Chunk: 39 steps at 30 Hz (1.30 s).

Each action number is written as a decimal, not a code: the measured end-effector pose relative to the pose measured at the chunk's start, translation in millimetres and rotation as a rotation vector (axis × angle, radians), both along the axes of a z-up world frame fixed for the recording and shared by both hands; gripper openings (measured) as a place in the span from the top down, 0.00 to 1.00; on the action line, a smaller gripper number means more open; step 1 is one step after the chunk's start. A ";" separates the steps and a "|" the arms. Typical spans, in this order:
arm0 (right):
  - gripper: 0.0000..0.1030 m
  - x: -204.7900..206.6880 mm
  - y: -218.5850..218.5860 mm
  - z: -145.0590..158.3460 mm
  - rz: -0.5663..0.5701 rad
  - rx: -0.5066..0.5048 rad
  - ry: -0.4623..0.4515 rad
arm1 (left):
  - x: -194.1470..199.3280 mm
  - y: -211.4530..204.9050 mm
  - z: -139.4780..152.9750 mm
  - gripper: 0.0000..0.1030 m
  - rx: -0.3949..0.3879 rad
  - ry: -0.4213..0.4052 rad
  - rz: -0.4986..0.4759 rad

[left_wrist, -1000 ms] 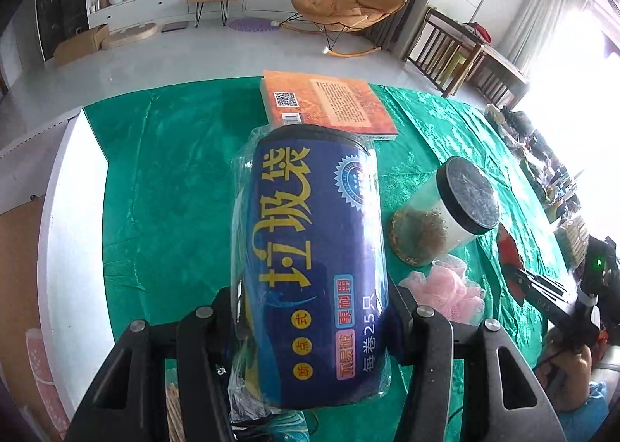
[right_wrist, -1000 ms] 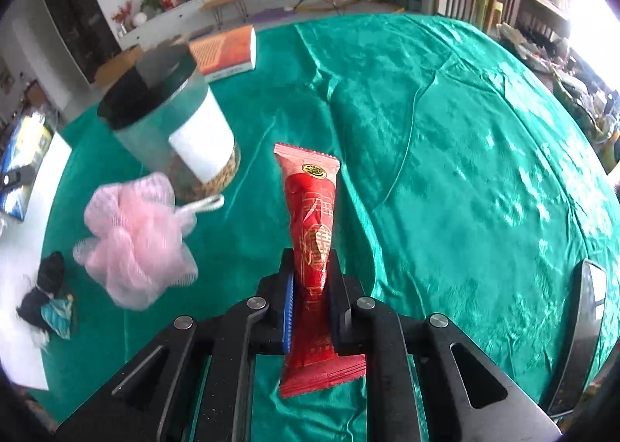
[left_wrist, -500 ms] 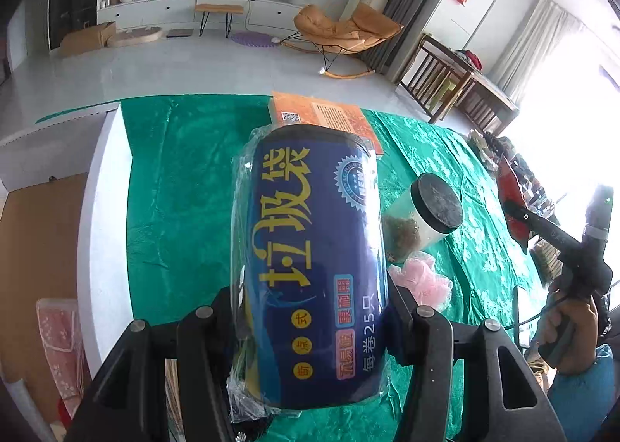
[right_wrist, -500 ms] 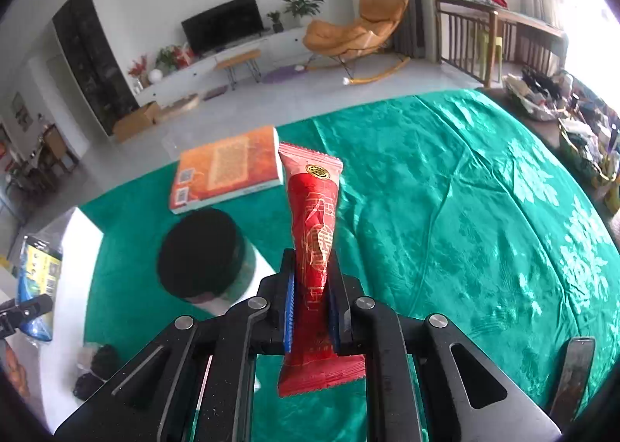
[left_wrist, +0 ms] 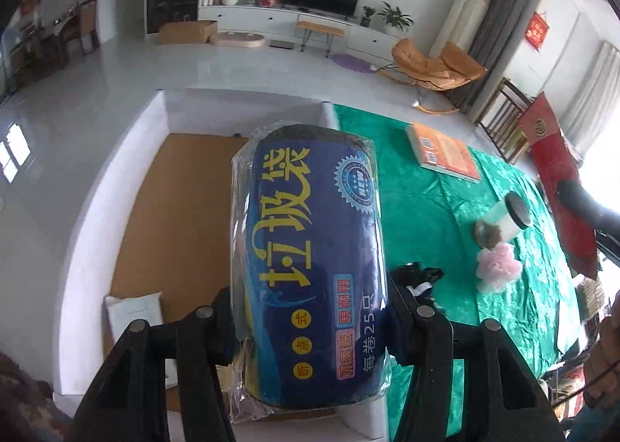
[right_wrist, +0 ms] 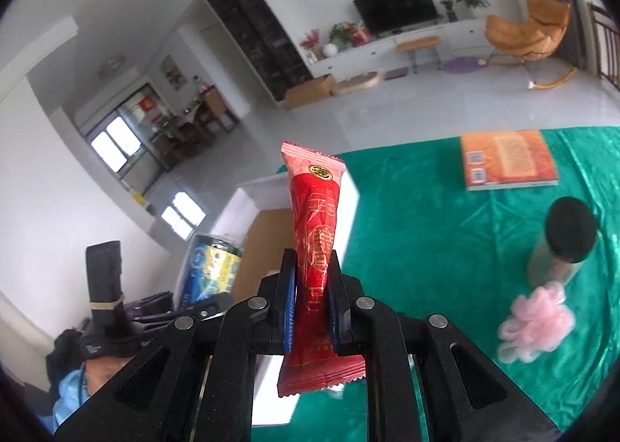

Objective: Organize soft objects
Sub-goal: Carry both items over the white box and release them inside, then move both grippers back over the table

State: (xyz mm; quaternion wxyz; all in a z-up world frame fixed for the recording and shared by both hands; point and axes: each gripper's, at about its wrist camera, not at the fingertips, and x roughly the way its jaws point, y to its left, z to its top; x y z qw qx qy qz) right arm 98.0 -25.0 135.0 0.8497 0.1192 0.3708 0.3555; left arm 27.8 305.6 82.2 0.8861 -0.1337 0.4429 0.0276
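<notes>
My left gripper (left_wrist: 310, 310) is shut on a blue roll of garbage bags (left_wrist: 310, 248) in clear wrap and holds it above an open white box (left_wrist: 97, 186) with a brown floor. My right gripper (right_wrist: 312, 302) is shut on a red snack packet (right_wrist: 316, 248), held upright near the box's white wall (right_wrist: 348, 194). The packet also shows at the right of the left wrist view (left_wrist: 558, 178). A pink mesh bath puff (right_wrist: 538, 318) lies on the green tablecloth (right_wrist: 426, 232), also seen in the left wrist view (left_wrist: 498, 265). The blue roll shows at the left of the right wrist view (right_wrist: 211, 267).
A jar with a black lid (right_wrist: 562, 244) stands beside the puff. An orange book (right_wrist: 507, 164) lies farther back on the table. A white packet (left_wrist: 133, 310) lies in the box's near corner. A dark bundle (left_wrist: 416, 277) sits on the table by the box.
Both grippers have swung left from over the table toward the white box. The blue roll now hangs over the box's inside, and the red packet has come close to its wall.
</notes>
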 end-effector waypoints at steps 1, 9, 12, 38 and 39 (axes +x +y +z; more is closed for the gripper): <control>0.85 -3.6 19.0 -2.6 0.034 0.002 0.009 | -6.8 12.6 -6.3 0.46 0.025 0.008 0.046; 0.24 -27.5 107.3 -52.2 0.212 0.021 0.101 | -38.8 68.8 -50.5 0.10 0.135 -0.005 0.325; 0.24 -32.4 97.7 -62.2 0.195 -0.033 0.048 | -41.6 59.7 -47.5 0.06 0.124 -0.047 0.318; 0.24 -52.6 -207.1 -207.2 -0.638 -0.354 0.044 | -100.4 -244.5 -108.6 0.06 0.228 -0.071 -0.351; 0.24 -53.1 -207.0 -209.3 -0.632 -0.346 0.049 | -102.4 -249.4 -108.8 0.06 0.240 -0.079 -0.368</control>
